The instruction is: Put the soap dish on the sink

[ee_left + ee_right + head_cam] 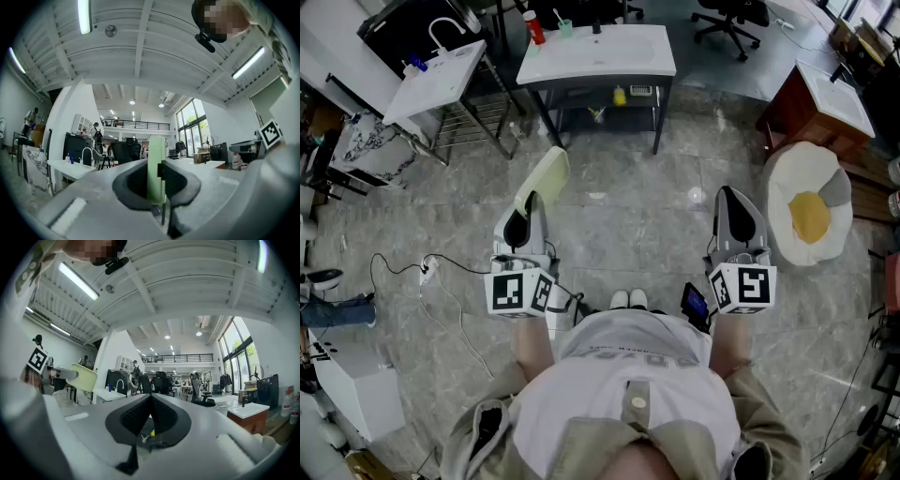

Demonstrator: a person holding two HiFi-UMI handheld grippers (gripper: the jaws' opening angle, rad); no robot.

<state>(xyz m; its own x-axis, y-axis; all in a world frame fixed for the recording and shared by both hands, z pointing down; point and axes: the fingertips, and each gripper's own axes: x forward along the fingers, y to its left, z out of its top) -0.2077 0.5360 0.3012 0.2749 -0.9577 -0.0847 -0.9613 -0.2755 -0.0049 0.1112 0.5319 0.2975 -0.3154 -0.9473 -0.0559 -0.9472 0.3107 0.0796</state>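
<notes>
Carrying the soap dish [542,181] by one rim, our left gripper [523,223] pinches the pale green piece between its dark pads; in the left gripper view the dish [156,165] stands edge-on and upright in the jaws, a grip we judge suited to walking it over without it swinging; most of the dish juts forward past the fingertips, free to be laid down flat; item is thus in the air over the stone floor [619,206], well apart from its destination; white sink [598,54] on a dark frame stands ahead, with a red bottle [533,28] and a green cup [565,28] at its back left corner and bare rim elsewhere; our right gripper [736,217] is pressed together on nothing, idle because one hand suffices for so light a load; both grippers are held level at waist height, pointing forward, either side of the body, left and right well apart.
</notes>
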